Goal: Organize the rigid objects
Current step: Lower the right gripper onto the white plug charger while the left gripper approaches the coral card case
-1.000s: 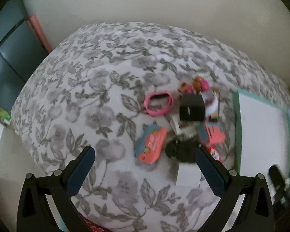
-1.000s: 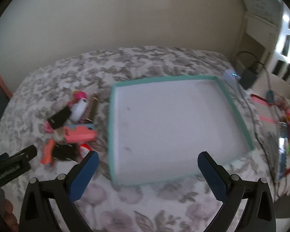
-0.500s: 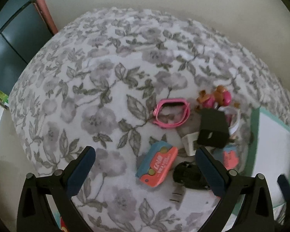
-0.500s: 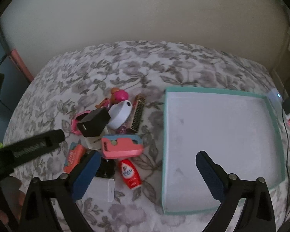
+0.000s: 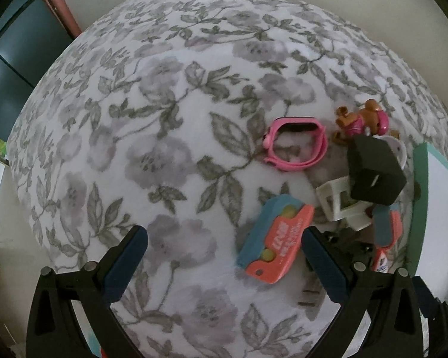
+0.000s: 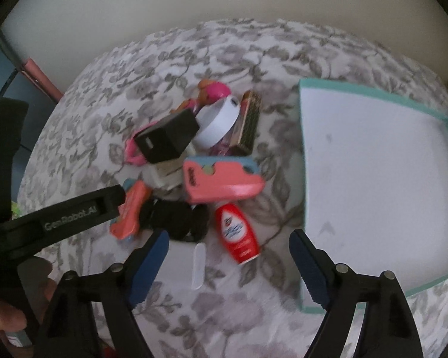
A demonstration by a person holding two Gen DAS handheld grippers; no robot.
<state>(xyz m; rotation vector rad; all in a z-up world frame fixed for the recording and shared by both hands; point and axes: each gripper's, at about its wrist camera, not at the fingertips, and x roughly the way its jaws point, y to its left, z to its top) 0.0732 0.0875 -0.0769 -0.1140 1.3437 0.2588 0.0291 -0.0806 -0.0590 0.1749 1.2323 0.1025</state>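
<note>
A pile of small items lies on a floral bedspread. It includes a pink watch band (image 5: pixel 295 146), a black cube charger (image 6: pixel 167 137), a coral and blue toy (image 5: pixel 277 244), a second coral toy (image 6: pixel 221 179), a red bottle (image 6: pixel 237 232) and a black lump (image 6: pixel 176 217). My left gripper (image 5: pixel 224 244) is open, its right finger beside the coral and blue toy. My right gripper (image 6: pixel 228 241) hovers over the pile's near edge. Its jaws are closing, with the red bottle lying between them, untouched. A teal-rimmed white tray (image 6: pixel 303 155) sits right of the pile.
A small doll (image 5: pixel 361 119), a white round lid (image 6: pixel 221 122), a brown comb-like bar (image 6: pixel 248 125) and a white adapter (image 5: pixel 340 205) crowd the pile's far side. A clear plastic strip (image 6: pixel 198 265) lies near the bottle. A hand (image 6: pixel 3 313) holds the left gripper's body (image 6: pixel 74 217).
The right gripper swung left from over the tray to over the pile, and its jaws narrowed. The left gripper came lower and closer to the pile, still open.
</note>
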